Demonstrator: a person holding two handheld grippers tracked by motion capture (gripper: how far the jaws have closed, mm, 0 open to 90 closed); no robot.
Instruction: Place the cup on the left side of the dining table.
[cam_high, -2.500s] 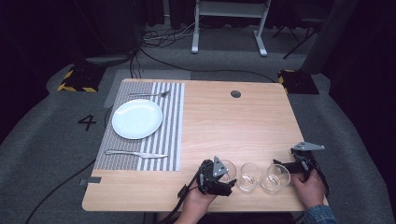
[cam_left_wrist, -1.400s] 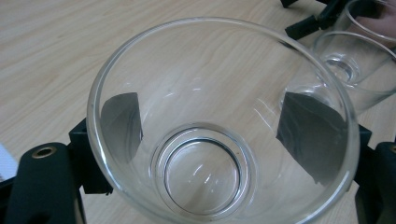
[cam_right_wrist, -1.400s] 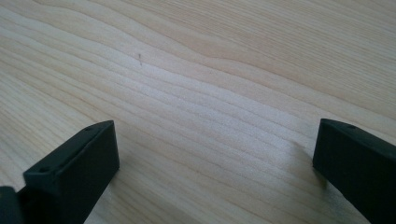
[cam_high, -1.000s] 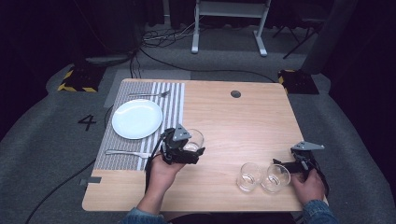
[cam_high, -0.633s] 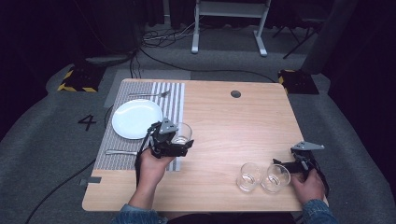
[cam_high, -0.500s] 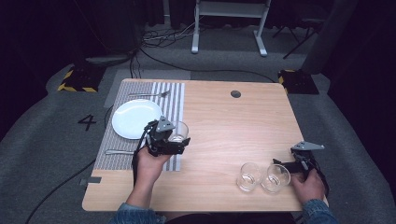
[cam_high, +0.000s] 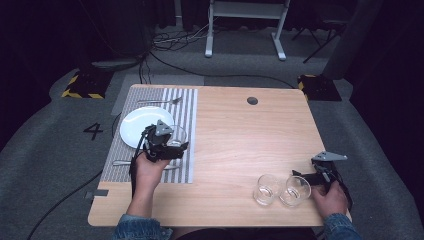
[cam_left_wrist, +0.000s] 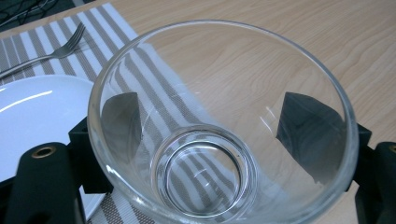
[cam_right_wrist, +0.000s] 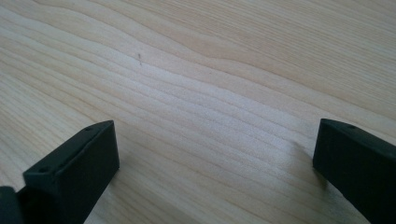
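A plate (cam_high: 141, 125) is set on a mat (cam_high: 186, 107) at the table's (cam_high: 250, 145) left, a fork (cam_high: 160, 101) behind it; two glasses (cam_high: 280, 190) are placed front right.

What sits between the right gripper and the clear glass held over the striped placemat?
In the high view, two empty clear glasses stand beside the right gripper; beyond them, bare wooden table runs to the held clear glass.

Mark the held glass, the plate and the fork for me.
glass (cam_left_wrist: 224, 126), left gripper view, inner wall.
plate (cam_high: 137, 122), high view, bare left part.
fork (cam_left_wrist: 56, 49), left gripper view, neck below the tines.
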